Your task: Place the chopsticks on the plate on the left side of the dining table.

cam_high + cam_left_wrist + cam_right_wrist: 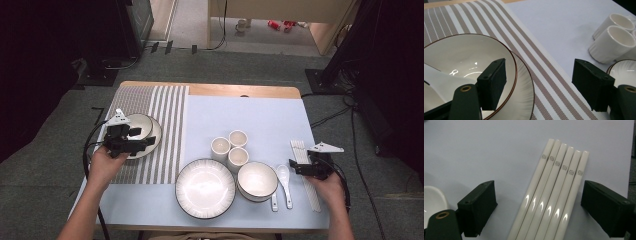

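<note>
Six white chopsticks (554, 192), each stamped with a small square logo, lie between the right gripper (539, 207)'s spread jaws on pale blue cloth (486, 150); left gripper (539, 85)'s jaws spread over a bowl (461, 57)'s rim.

bowl (461, 55): glossy ceramic; chopsticks (549, 195): smooth glossy; placemat (544, 75): woven cloth

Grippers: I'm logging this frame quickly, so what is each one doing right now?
Left gripper: open, holding nothing, its jaws over the rim of the bowl.
Right gripper: open, holding nothing, the white chopsticks lying untouched between its jaws.
</note>
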Available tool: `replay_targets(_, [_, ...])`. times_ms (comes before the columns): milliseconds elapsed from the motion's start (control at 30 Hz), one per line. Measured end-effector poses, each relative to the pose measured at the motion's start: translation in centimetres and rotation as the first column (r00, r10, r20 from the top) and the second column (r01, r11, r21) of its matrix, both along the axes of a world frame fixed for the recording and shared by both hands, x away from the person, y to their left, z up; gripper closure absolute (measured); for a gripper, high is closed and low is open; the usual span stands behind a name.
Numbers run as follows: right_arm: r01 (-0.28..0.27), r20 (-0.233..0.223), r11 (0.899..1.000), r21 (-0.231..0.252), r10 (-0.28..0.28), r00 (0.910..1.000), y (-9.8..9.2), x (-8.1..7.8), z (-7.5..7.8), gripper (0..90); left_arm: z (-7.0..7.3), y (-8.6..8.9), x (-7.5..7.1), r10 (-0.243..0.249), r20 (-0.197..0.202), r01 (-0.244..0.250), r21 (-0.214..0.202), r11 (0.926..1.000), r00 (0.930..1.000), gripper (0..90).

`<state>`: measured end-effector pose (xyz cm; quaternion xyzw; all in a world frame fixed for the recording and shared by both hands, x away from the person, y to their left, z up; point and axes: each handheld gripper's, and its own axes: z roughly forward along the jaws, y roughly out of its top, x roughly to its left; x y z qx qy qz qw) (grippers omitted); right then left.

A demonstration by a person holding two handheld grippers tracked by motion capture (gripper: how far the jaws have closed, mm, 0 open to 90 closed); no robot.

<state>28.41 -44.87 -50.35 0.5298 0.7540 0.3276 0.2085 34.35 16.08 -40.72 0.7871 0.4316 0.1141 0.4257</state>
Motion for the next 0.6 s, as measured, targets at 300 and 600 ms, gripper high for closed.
replay_targets(300, [0.000,0.000,1.000,0.000,0.000,1.0000,0.0,0.0,0.0,12.2,-0.2,-0.4,-0.8,-0.016,0.023,0.016,0.014,0.9998,0.9996,27.3])
replay_targets(600, [0.000,0.000,1.000,0.000,0.000,1.0000,0.0,0.0,0.0,12.1,-0.7,-0.6,-1.3,-0.024,0.033,0.023,0.021,0.9995,0.9992,26.3])
